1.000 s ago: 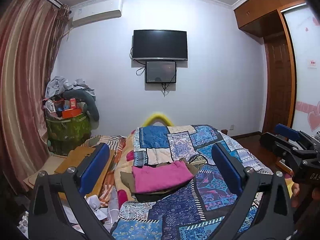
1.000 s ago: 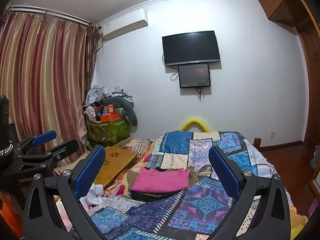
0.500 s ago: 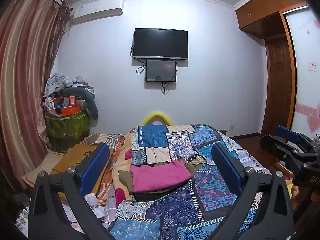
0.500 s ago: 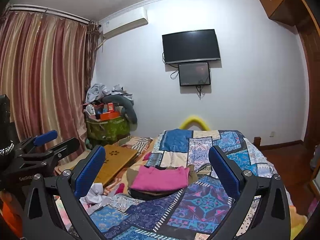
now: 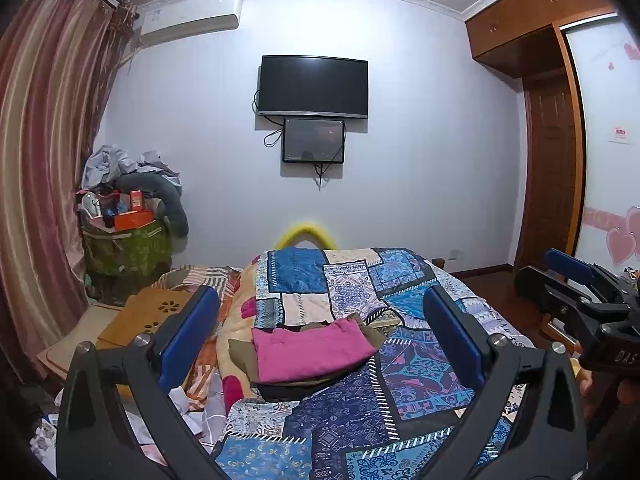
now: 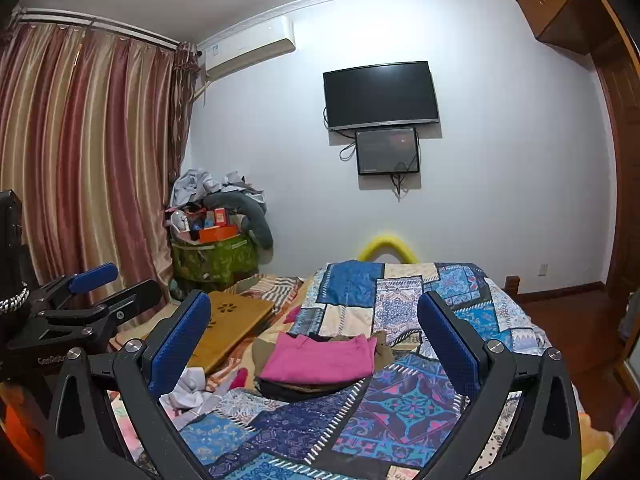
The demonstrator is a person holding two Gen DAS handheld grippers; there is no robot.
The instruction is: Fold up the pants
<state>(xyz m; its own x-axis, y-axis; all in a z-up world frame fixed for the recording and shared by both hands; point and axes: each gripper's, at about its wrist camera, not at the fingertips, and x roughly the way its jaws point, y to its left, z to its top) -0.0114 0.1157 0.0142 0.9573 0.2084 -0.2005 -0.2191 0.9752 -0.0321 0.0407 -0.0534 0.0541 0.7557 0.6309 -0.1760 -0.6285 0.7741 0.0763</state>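
Both jaws stand wide apart and hold nothing. The left gripper (image 5: pixel 320 336) and the right gripper (image 6: pixel 314 340) hang side by side in the air over the near end of the bed (image 5: pixel 420 384), touching no cloth. The pink pants (image 6: pixel 320 358) lie folded flat on a small pile of clothes (image 6: pixel 298 386) in the middle of the patchwork blanket (image 6: pixel 400 400), with bare blanket all around.

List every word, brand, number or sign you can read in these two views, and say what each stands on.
"DAS", cut off at the picture edge: on the right gripper body, left wrist view.
"GenRobo", partly hidden: on the left gripper body, right wrist view.
Too small or blurred to read: the blue sticker on the air conditioner, the red-marked notice on the wardrobe door, the orange boxes.
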